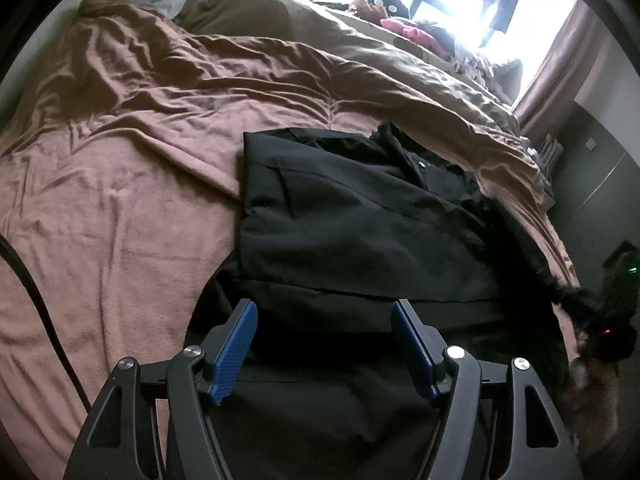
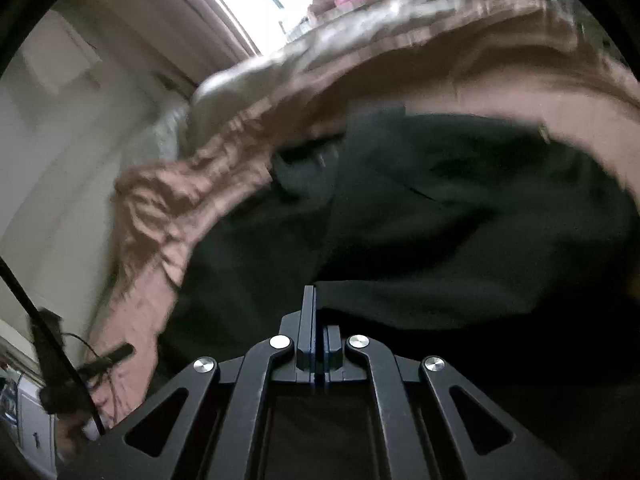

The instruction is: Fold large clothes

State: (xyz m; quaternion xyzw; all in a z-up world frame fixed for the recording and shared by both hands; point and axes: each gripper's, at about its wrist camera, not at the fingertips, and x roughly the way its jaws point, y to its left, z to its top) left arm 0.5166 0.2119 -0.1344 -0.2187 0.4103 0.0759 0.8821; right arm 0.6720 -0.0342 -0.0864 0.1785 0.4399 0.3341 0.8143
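The black coat [image 1: 360,216] lies half-folded on the bed [image 1: 120,200]. The right hand-held gripper [image 2: 316,320] pinches its hem; the left hand-held gripper [image 1: 324,320] hovers spread. One-sided pulling (fabric looks slippery) could undo the fold.

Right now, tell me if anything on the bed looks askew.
The black garment lies crooked, its right end trailing over the edge of the pink blanket. The right gripper is shut on its fabric; the left gripper hangs open.
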